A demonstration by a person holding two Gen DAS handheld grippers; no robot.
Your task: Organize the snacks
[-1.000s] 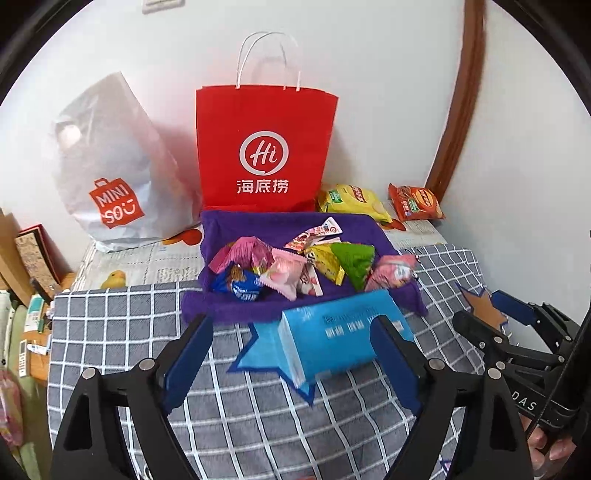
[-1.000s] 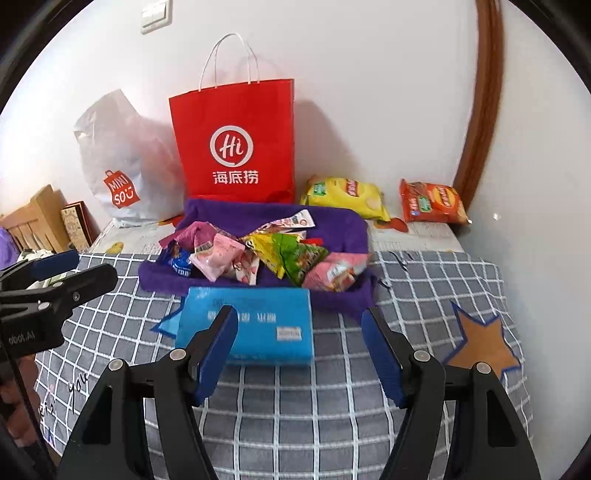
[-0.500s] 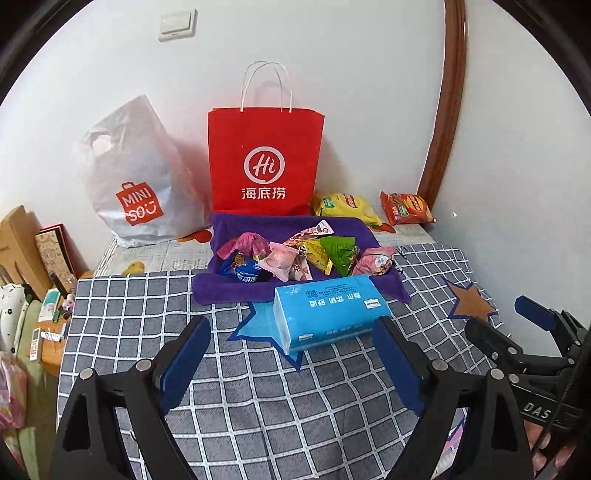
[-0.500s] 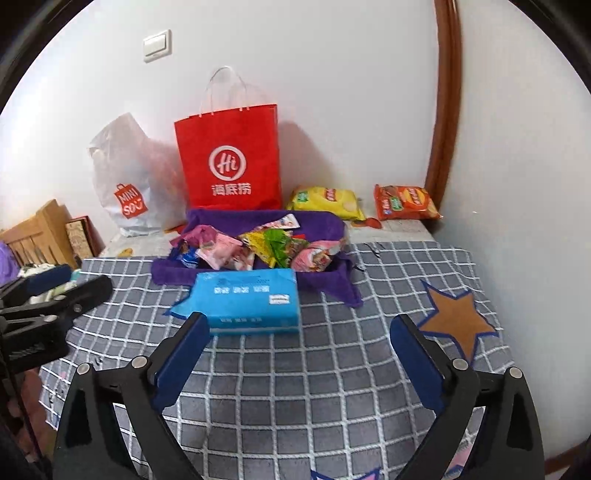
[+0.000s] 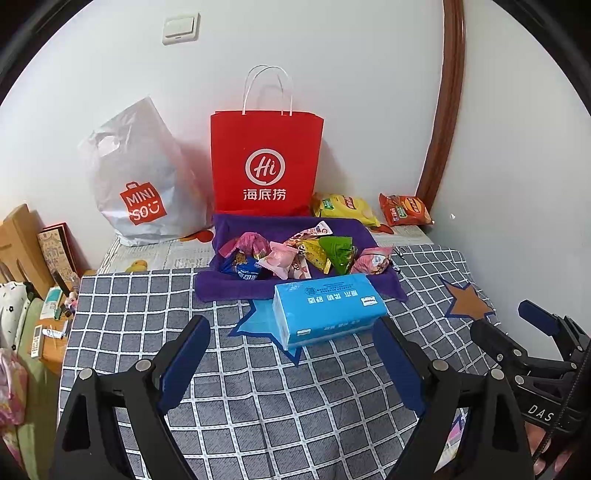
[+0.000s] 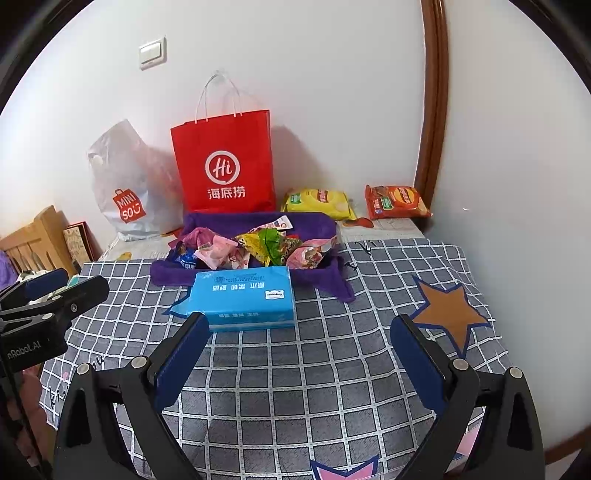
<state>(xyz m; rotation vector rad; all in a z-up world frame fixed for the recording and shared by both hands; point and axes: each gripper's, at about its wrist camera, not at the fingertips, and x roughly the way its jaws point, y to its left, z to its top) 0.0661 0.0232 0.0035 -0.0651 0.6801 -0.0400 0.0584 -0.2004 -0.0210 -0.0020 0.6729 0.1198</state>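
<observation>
1. Snacks lie heaped on the purple cloth, centre frame, behind the blue tissue pack.
2. We see the left gripper and right gripper spread wide, holding nothing.

White walls meet at a corner beyond the gripper, trimmed by a brown wooden moulding. Light switch upper left. Wooden furniture at left.

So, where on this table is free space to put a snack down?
Free: the checked cloth between the blue tissue pack and both grippers, and right of the pack around the brown star. Crowded: the purple tray and the back edge with bags.
</observation>
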